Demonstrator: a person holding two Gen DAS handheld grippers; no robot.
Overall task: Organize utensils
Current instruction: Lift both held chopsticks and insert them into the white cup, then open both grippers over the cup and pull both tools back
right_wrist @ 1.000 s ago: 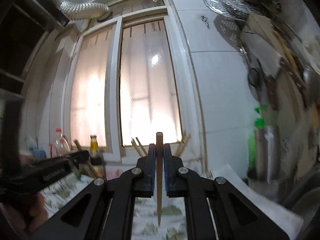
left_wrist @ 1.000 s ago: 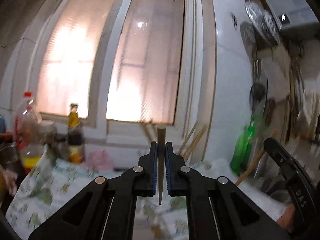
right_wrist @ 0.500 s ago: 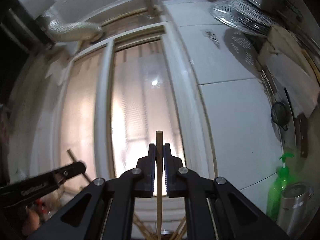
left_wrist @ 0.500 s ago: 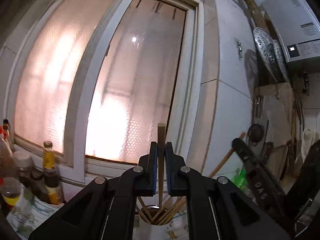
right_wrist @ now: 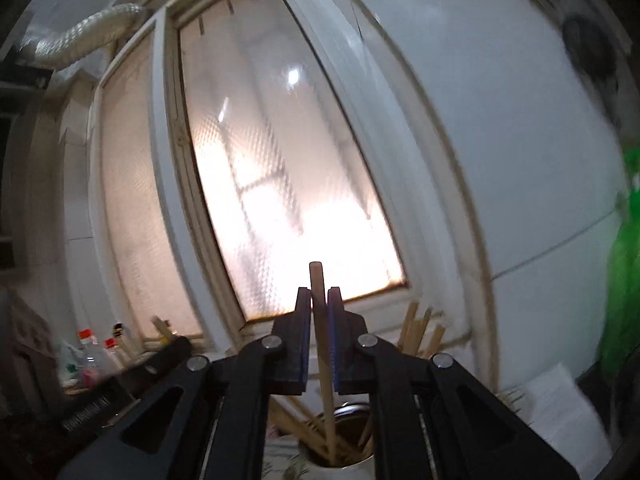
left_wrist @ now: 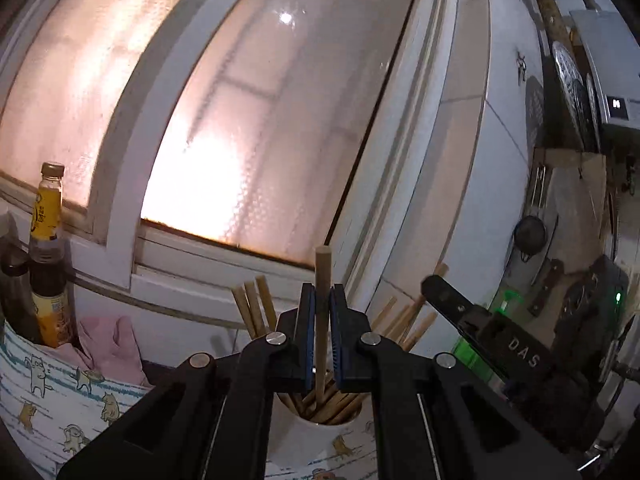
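A: What does the left claw point(left_wrist: 322, 308) have?

B: Its jaws are pressed almost together on a chopstick point(left_wrist: 321, 320). The stick stands upright between the blue pads point(left_wrist: 307, 332), its blunt top rising above them and its lower end reaching down into the cup point(left_wrist: 316, 436).

A: Which cup?

B: A white one on the surface point(left_wrist: 60, 400), which is covered with a cloth printed with small cats. The cup is already full of chopsticks point(left_wrist: 256, 310) that fan out to both sides behind the claw.

A: And the right claw point(right_wrist: 319, 312)?

B: The same. It is clamped on its own chopstick point(right_wrist: 322, 344), jaws nearly closed, with only the stick's width between them. That stick leans a little and its tip goes down into the mouth of the cup point(right_wrist: 340, 470), among the others point(right_wrist: 420, 332).

A: Do the two claws touch?

B: No. In the left view the right claw point(left_wrist: 480, 328) comes in from the right side, near the cup but apart from the left one. In the right view the left claw point(right_wrist: 132, 384) shows at the lower left, blurred.

A: What else is around?

B: A frosted window point(left_wrist: 248, 132) behind the cup, bottles point(left_wrist: 46, 256) and a pink rag point(left_wrist: 112, 340) on the left, and a green bottle point(right_wrist: 624, 280) at the right edge.
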